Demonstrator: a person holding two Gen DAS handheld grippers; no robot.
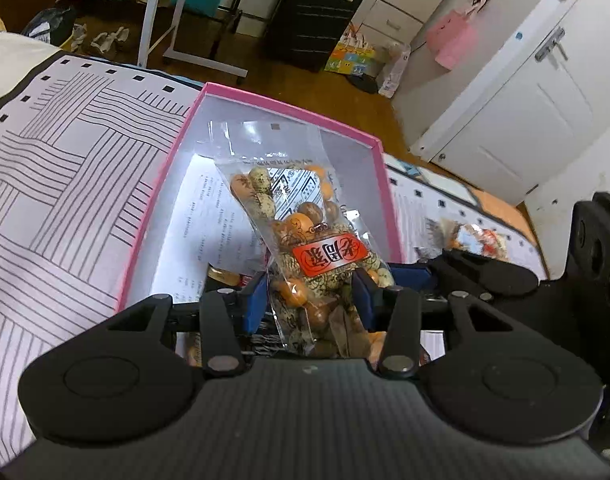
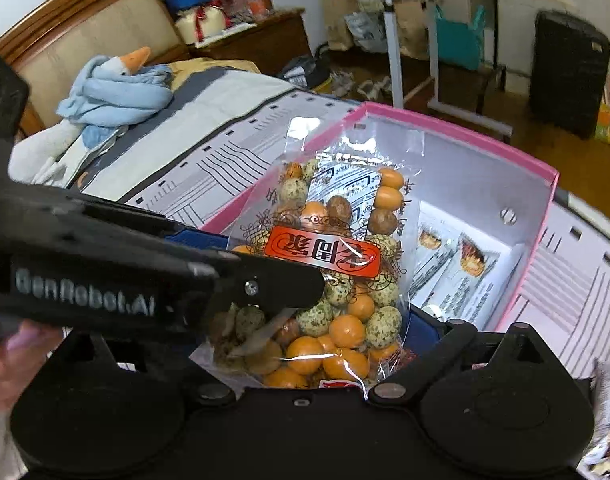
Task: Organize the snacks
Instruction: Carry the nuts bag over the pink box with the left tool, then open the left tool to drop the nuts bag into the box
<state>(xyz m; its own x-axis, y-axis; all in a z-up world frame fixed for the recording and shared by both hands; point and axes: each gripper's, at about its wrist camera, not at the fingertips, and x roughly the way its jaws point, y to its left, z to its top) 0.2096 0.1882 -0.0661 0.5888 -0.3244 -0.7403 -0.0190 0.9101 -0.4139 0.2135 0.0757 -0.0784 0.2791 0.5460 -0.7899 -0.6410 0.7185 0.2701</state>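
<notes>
A clear bag of orange and speckled coated nuts [image 1: 305,240] with a red label stands between the blue pads of my left gripper [image 1: 313,296], which is shut on it, over the near end of a pink-rimmed white box [image 1: 173,152]. In the right wrist view the same nut bag [image 2: 337,280] fills the space between my right gripper's fingers [image 2: 329,344]; whether those pads press on it is hidden. The left gripper's black body [image 2: 145,272] crosses that view from the left. Flat snack packets [image 2: 465,264] lie on the floor of the pink box [image 2: 545,208].
The box sits on a bed with a striped pink-and-white cover [image 1: 65,168]. More snack packets [image 1: 477,240] lie on the cover to the right of the box. A plush goose in a blue cloth [image 2: 113,92] lies near the headboard. A black suitcase [image 1: 313,16] stands on the floor.
</notes>
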